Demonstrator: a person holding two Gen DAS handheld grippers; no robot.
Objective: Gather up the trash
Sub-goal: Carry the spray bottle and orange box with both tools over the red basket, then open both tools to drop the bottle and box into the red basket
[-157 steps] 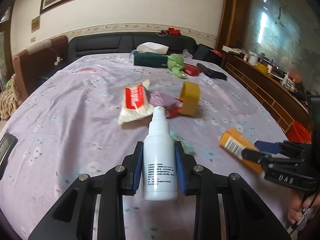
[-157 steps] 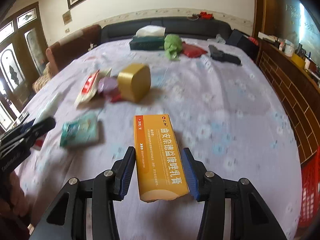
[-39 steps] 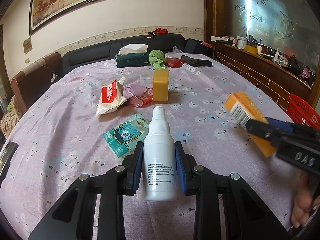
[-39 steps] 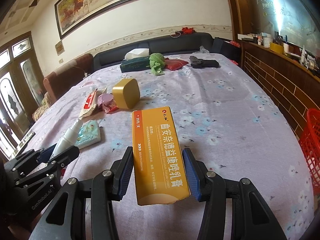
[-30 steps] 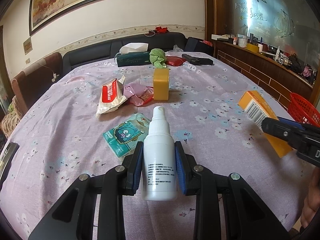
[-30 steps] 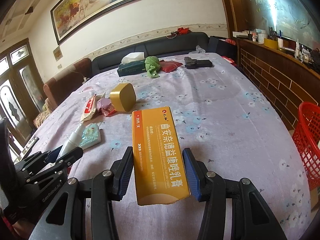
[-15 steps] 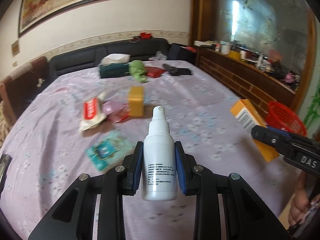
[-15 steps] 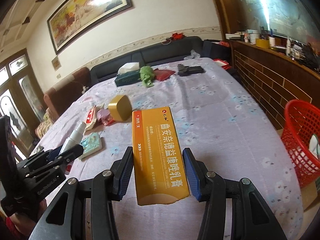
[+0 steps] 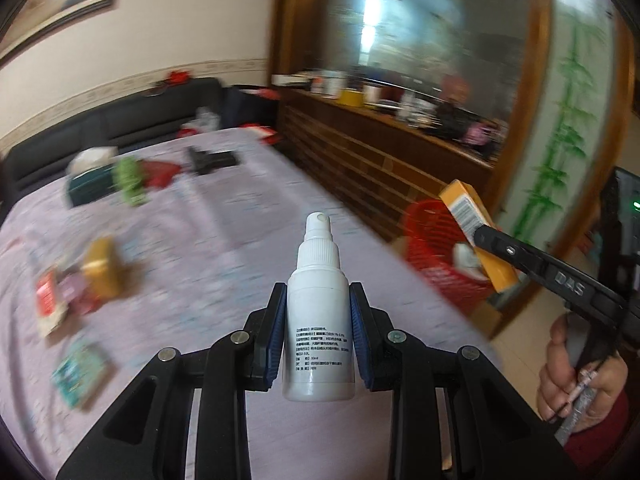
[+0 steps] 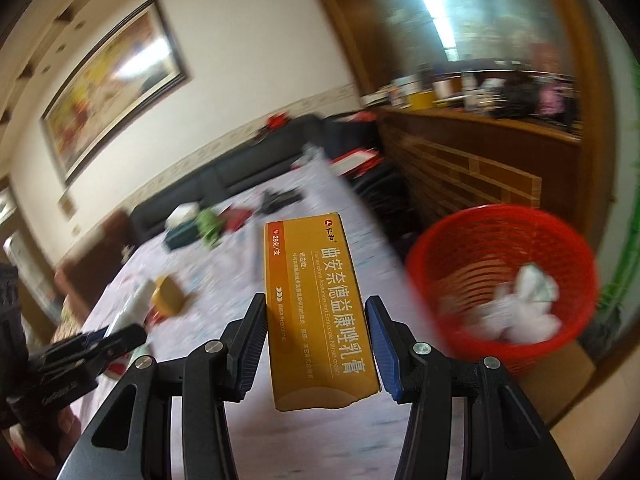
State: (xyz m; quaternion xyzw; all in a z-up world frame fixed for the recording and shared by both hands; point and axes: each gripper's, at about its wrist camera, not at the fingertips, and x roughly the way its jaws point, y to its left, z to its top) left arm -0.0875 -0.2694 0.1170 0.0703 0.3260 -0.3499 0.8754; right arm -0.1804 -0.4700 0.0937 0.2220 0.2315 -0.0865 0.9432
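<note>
While both loads travel toward the red basket (image 10: 504,276) at far right, left gripper (image 9: 318,336) fingers pinch the spray bottle (image 9: 319,320) and right gripper (image 10: 316,344) fingers pinch the orange carton (image 10: 320,308); wrappers, blurred, apparently remain on the tabletop (image 9: 224,248).

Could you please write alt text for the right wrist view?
The right hand-held gripper grips an orange box above a table, with a red basket of white paper to its right. The left hand-held gripper holds a white bottle at lower left.
</note>
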